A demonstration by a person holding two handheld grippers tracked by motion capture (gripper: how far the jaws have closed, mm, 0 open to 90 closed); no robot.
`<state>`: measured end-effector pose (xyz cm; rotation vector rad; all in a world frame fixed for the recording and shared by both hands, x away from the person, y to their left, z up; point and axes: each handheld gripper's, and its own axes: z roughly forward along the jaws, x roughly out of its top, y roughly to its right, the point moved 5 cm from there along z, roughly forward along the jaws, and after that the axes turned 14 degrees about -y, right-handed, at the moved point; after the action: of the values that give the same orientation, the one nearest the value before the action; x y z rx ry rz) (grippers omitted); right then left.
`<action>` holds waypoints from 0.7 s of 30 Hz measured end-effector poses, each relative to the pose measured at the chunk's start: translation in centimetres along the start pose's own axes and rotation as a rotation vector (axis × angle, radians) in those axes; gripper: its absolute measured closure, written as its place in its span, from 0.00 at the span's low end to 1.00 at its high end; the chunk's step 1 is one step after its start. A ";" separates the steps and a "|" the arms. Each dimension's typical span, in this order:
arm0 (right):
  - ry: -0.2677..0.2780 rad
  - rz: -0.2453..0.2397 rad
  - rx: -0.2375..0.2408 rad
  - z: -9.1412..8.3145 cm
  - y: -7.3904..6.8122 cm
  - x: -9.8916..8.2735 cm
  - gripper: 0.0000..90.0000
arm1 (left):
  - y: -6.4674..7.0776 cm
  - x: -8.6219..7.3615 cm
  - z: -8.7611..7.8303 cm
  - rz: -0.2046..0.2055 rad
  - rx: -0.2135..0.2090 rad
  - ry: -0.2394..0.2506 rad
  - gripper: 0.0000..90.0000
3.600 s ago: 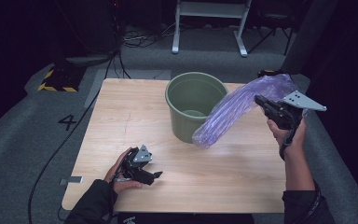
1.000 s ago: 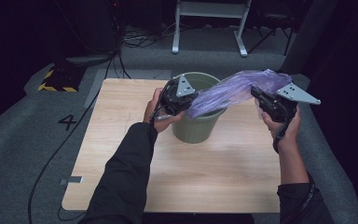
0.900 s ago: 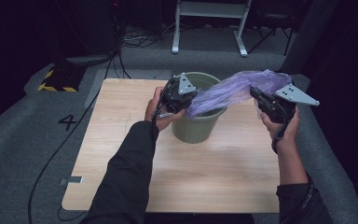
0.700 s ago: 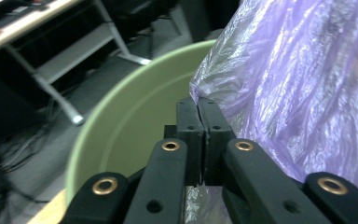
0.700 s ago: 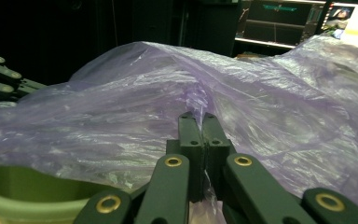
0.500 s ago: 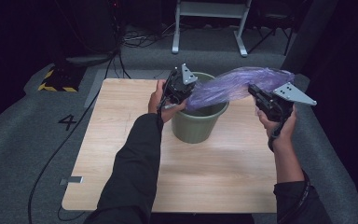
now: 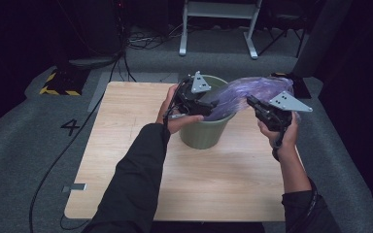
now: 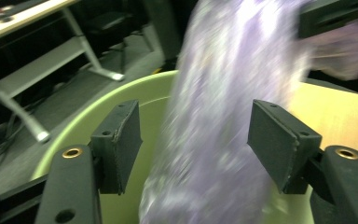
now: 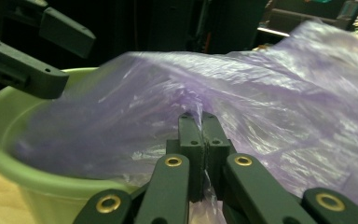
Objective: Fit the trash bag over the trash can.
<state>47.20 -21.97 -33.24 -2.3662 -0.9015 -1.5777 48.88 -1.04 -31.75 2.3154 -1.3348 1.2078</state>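
Note:
A thin purple plastic bag [image 7: 245, 92] stretches from the right hand down into a green bucket [image 7: 201, 133] on the wooden table [image 7: 126, 145]. My right gripper [image 7: 252, 103] is shut on the bag's right end; in the right gripper view the film is pinched between its jaws [image 9: 203, 121]. My left gripper [image 7: 209, 103] hovers over the bucket's rim [image 8: 98, 112]. Its jaws have just been opening, and the bag [image 8: 223, 93] hangs blurred between the pads [image 8: 121, 140] without touching them. The bag's lower end falls inside the bucket.
The bucket stands at the table's far middle. Grey carpet surrounds the table, with a white metal frame [image 7: 218, 24] and cables behind it. A dark post [image 7: 320, 34] rises at the far right.
The left gripper's jaws have spread apart and let go of the bag, whose left end now drops into the bucket. The right hand has come slightly down and toward the bucket.

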 end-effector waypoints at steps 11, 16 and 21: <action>-0.020 -0.109 0.126 0.2 -3.9 -0.1 1.00 | 2.3 -0.5 1.1 0.064 -0.082 -0.063 0.62; -0.028 -0.154 0.141 -0.1 -5.0 -0.1 0.97 | 2.5 -1.2 1.2 0.125 -0.067 -0.082 0.93; -0.030 -0.138 0.142 -0.2 -4.9 -0.3 0.75 | 1.6 -1.8 0.9 0.109 -0.035 -0.082 0.99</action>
<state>44.18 -18.24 -34.35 -2.2790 -1.1647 -1.4745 47.66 -1.32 -33.99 2.3182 -1.5153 1.1216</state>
